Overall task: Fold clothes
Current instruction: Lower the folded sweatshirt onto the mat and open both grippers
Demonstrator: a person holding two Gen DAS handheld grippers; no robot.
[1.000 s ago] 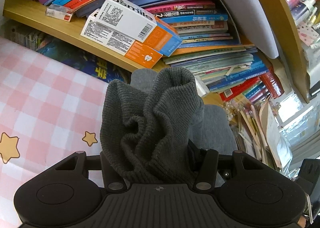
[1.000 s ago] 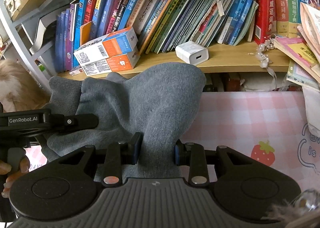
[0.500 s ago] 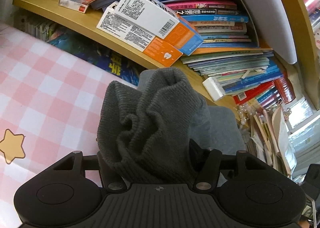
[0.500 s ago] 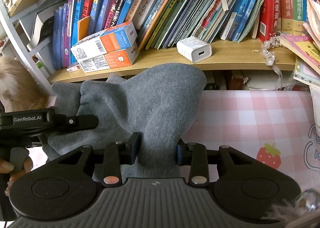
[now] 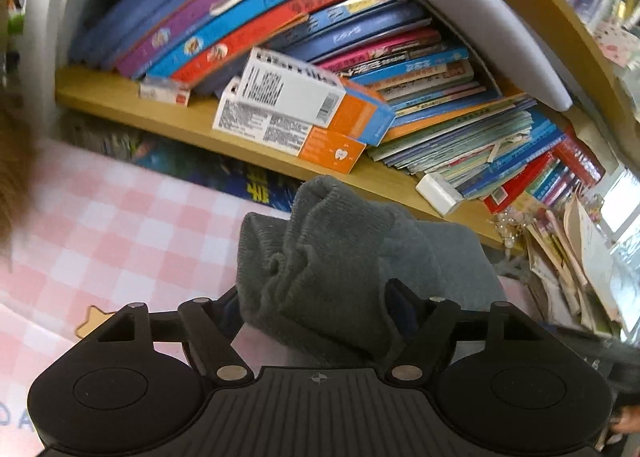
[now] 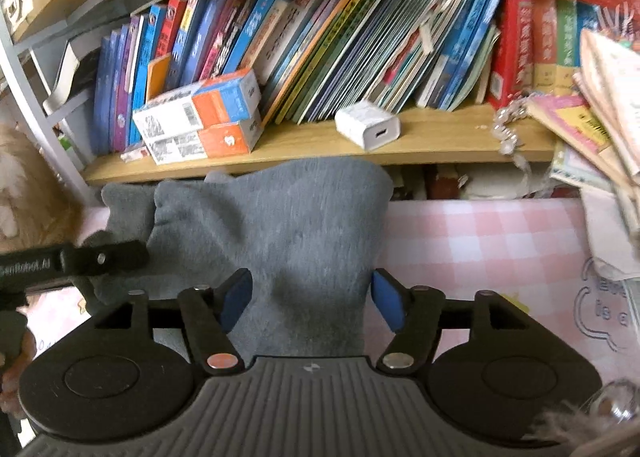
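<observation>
Left wrist view: the left tool (image 5: 316, 303) sits at the bottom centre of the frame, its fingers spread with a bunched dark grey knit garment (image 5: 320, 269) lying between them. The right finger touches the fabric; whether the left finger does cannot be told. The garment rises in folds from the tool toward the frame centre, above a desk covered by a pink checked cloth (image 5: 112, 233) at the left.

Right wrist view: the right tool (image 6: 310, 303) occupies the bottom centre, its blue pads (image 6: 386, 305) spread wide on either side of the grey garment (image 6: 280, 225). The pads stand at the fabric's edges without squeezing it. The left tool (image 6: 100, 257) enters from the left edge of the frame, against the garment's left part. The checked cloth (image 6: 480, 241) fills the right middle.

Beyond the garment, a wooden shelf (image 6: 440, 137) carries two stacked orange-and-blue boxes (image 6: 200, 121), a white charger (image 6: 368, 125) and a row of leaning books (image 6: 360, 49).
</observation>
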